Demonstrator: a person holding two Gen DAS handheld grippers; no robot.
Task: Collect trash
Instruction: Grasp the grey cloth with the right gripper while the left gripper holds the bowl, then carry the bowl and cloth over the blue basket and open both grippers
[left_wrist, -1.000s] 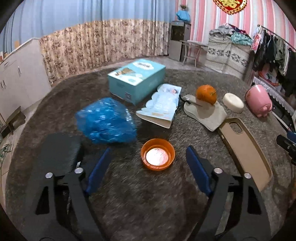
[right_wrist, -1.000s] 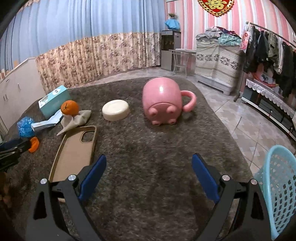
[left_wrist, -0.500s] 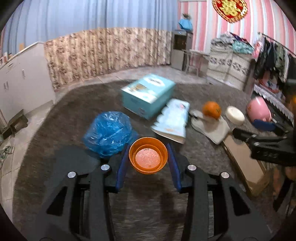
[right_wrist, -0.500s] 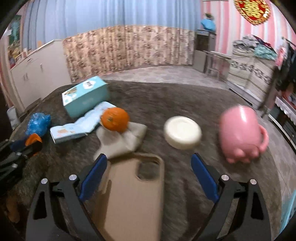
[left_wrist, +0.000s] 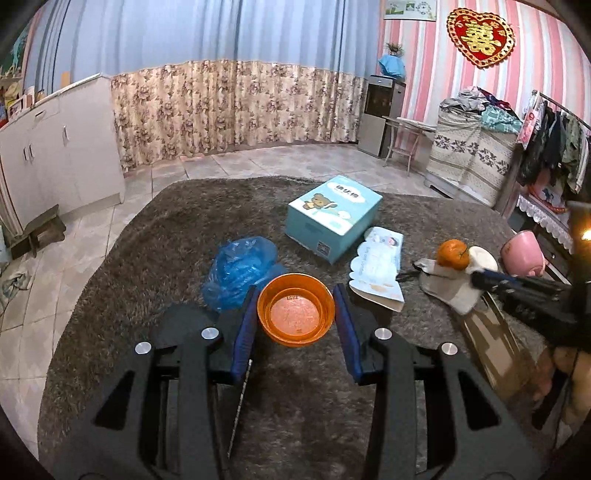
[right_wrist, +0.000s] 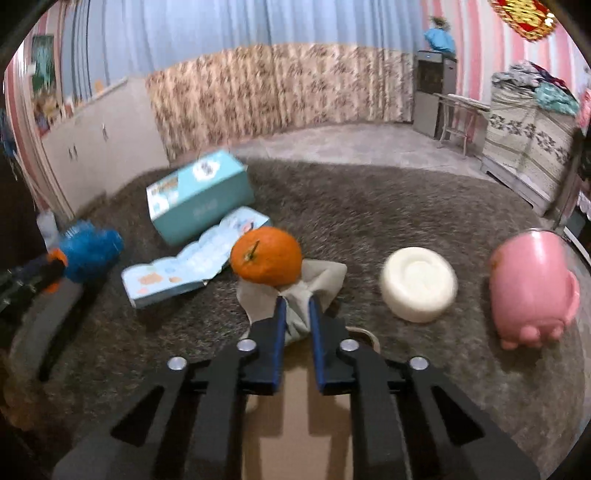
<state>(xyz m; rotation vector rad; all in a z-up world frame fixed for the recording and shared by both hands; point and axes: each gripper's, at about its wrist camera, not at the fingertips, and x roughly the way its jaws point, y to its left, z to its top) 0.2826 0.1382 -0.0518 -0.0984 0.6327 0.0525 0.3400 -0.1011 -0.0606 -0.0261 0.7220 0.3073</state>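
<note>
My left gripper (left_wrist: 295, 310) is shut on an orange plastic lid (left_wrist: 296, 309) and holds it above the grey rug (left_wrist: 177, 229). A crumpled blue plastic bag (left_wrist: 238, 271) lies just beyond it. My right gripper (right_wrist: 296, 308) is shut on the near end of a grey cloth (right_wrist: 295, 299) that has an orange (right_wrist: 266, 255) resting on it. The cloth (left_wrist: 448, 288) and orange (left_wrist: 452, 253) also show in the left wrist view, with the right gripper's fingers (left_wrist: 495, 278) on the cloth. An opened wipes packet (right_wrist: 192, 264) lies left of the orange.
A teal tissue box (left_wrist: 332, 216) stands at the rug's middle back. A white round lid (right_wrist: 419, 284) and a tipped pink pig mug (right_wrist: 532, 286) lie to the right. A tan phone case (right_wrist: 295, 424) lies under my right gripper. Tiled floor and cabinets (left_wrist: 55, 155) lie left.
My left gripper closed on the orange lid and lifted it. My right gripper swung left to the cloth and closed on its near end.
</note>
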